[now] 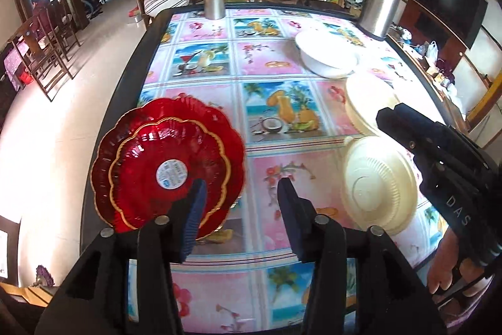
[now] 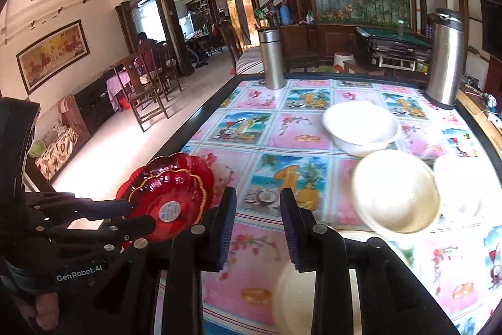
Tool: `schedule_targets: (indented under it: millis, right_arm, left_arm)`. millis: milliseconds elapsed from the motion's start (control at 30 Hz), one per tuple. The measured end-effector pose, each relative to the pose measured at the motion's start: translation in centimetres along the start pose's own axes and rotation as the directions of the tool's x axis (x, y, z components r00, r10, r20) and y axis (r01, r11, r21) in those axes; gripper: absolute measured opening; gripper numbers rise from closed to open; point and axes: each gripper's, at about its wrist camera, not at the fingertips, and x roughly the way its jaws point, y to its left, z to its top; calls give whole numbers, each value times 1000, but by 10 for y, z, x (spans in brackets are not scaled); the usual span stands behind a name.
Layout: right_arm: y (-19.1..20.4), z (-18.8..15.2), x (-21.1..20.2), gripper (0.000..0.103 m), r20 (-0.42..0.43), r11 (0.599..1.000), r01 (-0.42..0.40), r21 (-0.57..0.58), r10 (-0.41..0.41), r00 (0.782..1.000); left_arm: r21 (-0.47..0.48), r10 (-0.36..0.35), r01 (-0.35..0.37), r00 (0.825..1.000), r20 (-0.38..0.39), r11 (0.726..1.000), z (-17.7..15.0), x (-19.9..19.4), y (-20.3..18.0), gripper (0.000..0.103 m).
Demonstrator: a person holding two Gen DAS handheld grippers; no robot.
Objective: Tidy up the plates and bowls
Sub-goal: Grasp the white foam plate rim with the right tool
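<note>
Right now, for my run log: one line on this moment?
left claw: open, empty | right claw: open, empty | red plates: stacked | white bowl: upright

Two red scalloped plates (image 1: pixel 169 168) with gold rims sit stacked, the smaller on the larger, at the lower left of the left wrist view; a round white label marks the centre of the top one. A white bowl (image 1: pixel 326 52) stands upright at the upper right. Just below it a cream bowl (image 1: pixel 370 105) is tilted, slightly blurred. Lower right, a cream ribbed bowl (image 1: pixel 376 184) lies upside down, its base facing up.
</note>
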Motion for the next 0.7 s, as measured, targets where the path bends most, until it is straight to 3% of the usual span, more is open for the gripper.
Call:
schedule_targets:
  millis: [133, 367, 467, 700]
  right_arm:
    - [-62, -1, -37, 37, 39, 995, 73, 61, -76, 996]
    - [-173, -1, -70, 43, 48, 961, 206, 186, -218, 975]
    - [-217, -2, -73, 46, 25, 940, 241, 241, -255, 967]
    - [-305, -8, -65, 50, -18, 872, 246, 424, -264, 964]
  left_arm:
    - [19, -73, 73, 997, 2, 997, 7, -2, -41, 57]
    - [103, -116, 118, 993, -23, 988, 43, 17, -125, 62]
    - [106, -162, 166, 986, -44, 980, 69, 31, -154, 74]
    - [169, -213, 236, 966, -143, 957, 126, 83, -221, 74]
